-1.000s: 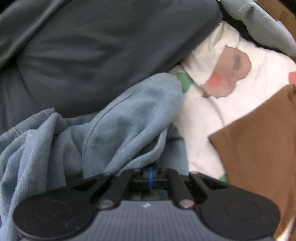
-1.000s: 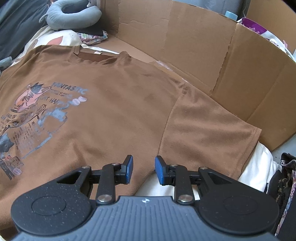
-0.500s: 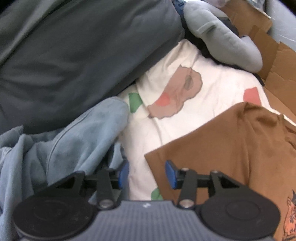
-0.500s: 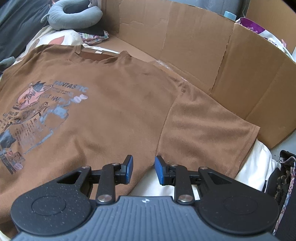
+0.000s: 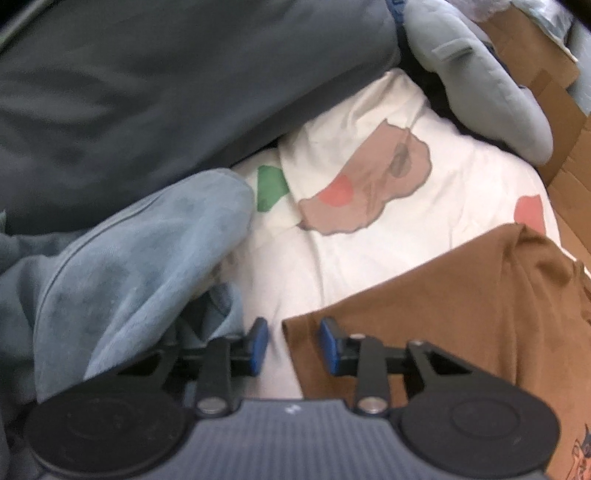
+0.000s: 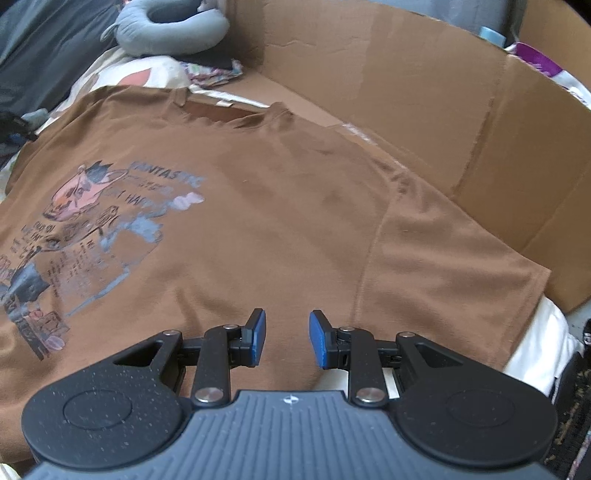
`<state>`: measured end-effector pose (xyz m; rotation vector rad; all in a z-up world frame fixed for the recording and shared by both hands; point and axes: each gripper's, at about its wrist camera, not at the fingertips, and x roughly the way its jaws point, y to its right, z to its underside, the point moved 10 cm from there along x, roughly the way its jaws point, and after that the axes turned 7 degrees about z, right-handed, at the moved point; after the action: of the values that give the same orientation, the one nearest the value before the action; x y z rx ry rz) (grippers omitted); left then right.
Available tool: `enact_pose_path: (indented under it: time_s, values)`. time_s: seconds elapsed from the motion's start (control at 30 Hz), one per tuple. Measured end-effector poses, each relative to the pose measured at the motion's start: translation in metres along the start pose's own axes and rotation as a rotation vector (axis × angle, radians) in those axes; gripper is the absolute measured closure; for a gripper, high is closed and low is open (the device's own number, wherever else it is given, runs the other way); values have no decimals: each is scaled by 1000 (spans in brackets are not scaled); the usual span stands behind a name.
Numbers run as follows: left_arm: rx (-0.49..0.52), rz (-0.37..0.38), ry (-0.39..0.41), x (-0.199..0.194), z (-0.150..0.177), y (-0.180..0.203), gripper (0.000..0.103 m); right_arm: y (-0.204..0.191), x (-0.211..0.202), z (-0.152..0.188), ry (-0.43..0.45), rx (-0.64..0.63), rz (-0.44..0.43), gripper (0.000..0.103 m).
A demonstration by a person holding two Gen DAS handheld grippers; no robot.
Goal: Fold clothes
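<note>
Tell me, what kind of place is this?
Probably a bedroom: a brown T-shirt lies on a patterned bed sheet, with a grey neck pillow and a cardboard box behind.

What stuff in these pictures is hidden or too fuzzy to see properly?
- Brown T-shirt: its bottom hem is hidden in the right wrist view by the right gripper.
- Small print on the shirt: blurred, unreadable in the right wrist view.
- Left gripper: its jaws are closing around the sleeve corner; blur hides whether the pads touch it.
- Blue garment: cut off by the left wrist view's left edge.
</note>
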<state>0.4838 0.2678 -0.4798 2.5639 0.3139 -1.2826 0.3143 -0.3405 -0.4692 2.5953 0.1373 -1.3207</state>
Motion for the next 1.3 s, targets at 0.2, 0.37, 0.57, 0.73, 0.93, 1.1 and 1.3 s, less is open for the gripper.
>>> enact_pose_path:
  time_s: [0.2, 0.37, 0.57, 0.73, 0.93, 1.1, 1.3]
  values:
    - [36, -2, 22, -8, -13, 4, 98, -5, 4, 0, -11, -29, 17, 70]
    - [71, -32, 70, -16, -37, 7, 98, -3, 8, 5, -34, -17, 17, 70]
    - [111, -64, 85, -12, -61, 7, 98, -7, 11, 6, -46, -20, 9, 70]
    - [137, -96, 83, -4, -70, 4, 98, -6, 16, 9, -63, -24, 12, 70]
    - [167, -111, 88, 5, -84, 8, 98, -5, 25, 14, -91, -24, 13, 70]
    - [199, -133, 77, 17, -94, 12, 98, -4, 31, 16, -110, -27, 12, 70]
    - [219, -168, -34, 44, -75, 14, 89, -4, 34, 16, -121, -33, 22, 68]
